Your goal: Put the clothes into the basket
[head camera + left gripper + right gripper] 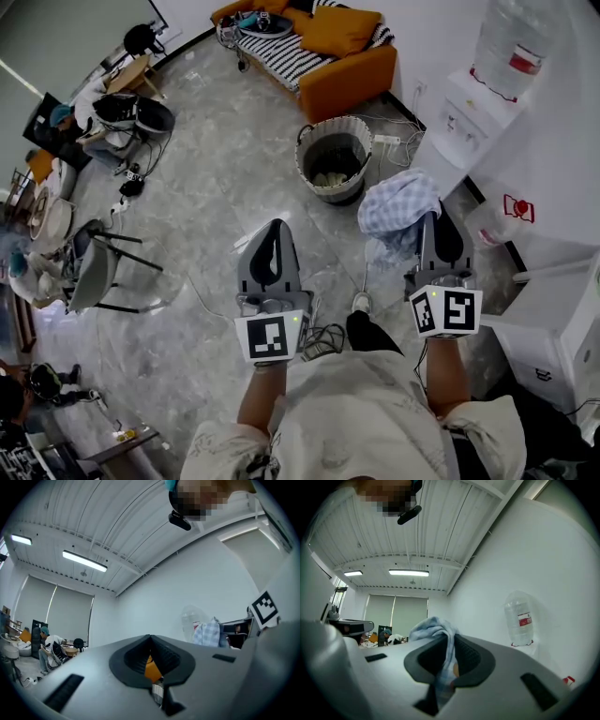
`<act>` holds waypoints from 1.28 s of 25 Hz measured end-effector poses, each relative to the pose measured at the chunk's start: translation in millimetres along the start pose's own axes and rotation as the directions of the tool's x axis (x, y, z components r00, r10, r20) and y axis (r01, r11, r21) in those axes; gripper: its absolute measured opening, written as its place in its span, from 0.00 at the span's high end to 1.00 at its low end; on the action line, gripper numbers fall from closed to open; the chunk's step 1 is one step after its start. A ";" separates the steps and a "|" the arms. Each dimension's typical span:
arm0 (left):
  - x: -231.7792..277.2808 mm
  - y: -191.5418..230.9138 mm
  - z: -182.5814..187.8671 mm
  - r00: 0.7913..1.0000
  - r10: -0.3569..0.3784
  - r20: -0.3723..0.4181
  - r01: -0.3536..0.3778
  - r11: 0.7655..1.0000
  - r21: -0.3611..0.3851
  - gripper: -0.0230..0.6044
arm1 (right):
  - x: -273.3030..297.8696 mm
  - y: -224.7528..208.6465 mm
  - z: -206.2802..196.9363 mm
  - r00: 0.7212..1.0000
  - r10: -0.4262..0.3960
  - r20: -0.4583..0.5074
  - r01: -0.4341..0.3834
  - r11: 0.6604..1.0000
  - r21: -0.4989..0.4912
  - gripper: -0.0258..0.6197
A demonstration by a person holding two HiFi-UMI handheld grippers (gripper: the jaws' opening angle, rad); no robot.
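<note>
As seen from above the person's shoulders, the pale stone floor fills most of the scene. An orange sofa with a striped blanket stands at its far edge. A white counter runs down the right side, and a large water bottle stands on a dispenser beside it.

The round woven basket rests on the floor in front of the sofa's near end, with some pale items lying at its bottom.

The blue-and-white checked cloth hangs in the air to the right of the basket and nearer the person. It is outside the basket and apart from its rim.

The right gripper holds this cloth. In the right gripper view the jaws are pinched on a fold of the cloth, which bunches above the tips and trails down between them.

The left gripper is held level beside the right one, over bare floor and short of the basket. In the left gripper view its jaws meet at the tips with nothing held between them.
</note>
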State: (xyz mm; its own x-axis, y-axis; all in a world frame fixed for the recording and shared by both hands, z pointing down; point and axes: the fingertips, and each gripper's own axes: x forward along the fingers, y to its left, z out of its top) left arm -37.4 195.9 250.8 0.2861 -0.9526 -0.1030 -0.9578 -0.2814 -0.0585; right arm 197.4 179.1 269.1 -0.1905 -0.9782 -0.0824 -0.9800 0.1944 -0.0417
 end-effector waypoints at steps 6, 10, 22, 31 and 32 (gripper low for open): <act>59.5 -7.5 -6.5 1.000 0.011 -0.014 -0.011 1.000 0.017 0.96 | 51.5 -32.5 -6.4 1.000 0.019 -0.001 -0.019 0.999 0.028 0.92; 95.5 -16.0 -13.7 1.000 0.019 -0.011 -0.019 1.000 0.024 0.96 | 82.8 -57.7 -11.9 1.000 0.030 0.003 -0.030 0.999 0.041 0.92; 171.4 -1.5 -39.3 0.999 0.035 -0.031 -0.036 0.999 -0.015 0.96 | 161.5 -73.3 -22.9 0.998 0.059 -0.015 -0.058 0.998 0.029 0.92; 232.6 57.9 -60.0 1.000 -0.009 -0.017 0.008 0.999 -0.041 0.96 | 234.0 -49.6 -32.3 1.000 0.015 -0.017 -0.014 1.000 0.010 0.92; 240.5 66.0 -62.5 1.000 -0.017 -0.021 0.016 0.999 -0.041 0.96 | 243.3 -45.9 -33.4 1.000 0.008 -0.018 -0.008 1.000 0.007 0.92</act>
State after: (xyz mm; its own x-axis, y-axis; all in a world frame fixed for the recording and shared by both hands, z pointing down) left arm -33.5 -59.0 284.2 0.3014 -0.9500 -0.0813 -0.9535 -0.3009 -0.0194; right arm 194.0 -70.2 284.2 -0.1997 -0.9777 -0.0644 -0.9780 0.2030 -0.0484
